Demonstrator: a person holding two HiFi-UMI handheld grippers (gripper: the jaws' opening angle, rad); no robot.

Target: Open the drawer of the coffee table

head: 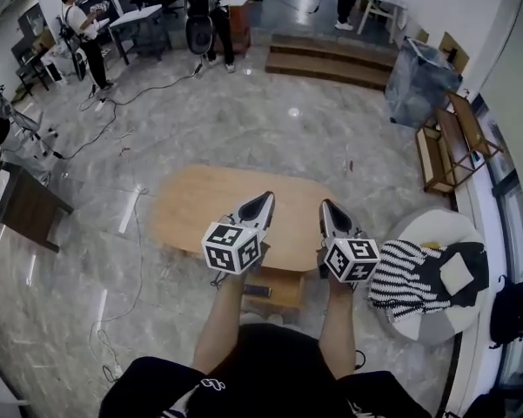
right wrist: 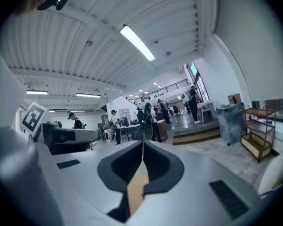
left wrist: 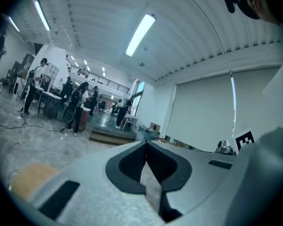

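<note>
While one coffee table (head: 200, 203) lies below, left gripper (head: 264, 198) and right gripper (head: 327, 205) (two, empty) are closed.

Left gripper (left wrist: 146, 144) pointed level, fingers (left wrist: 125, 166) together, empty; people (left wrist: 75, 105) stood far left; ceiling light (left wrist: 140, 34) above.

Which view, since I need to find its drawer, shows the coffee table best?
The head view: the coffee table shows nearly whole from above, its oval wooden top plain. The left gripper view catches only a tan corner; the right gripper view, a tan sliver.
</note>
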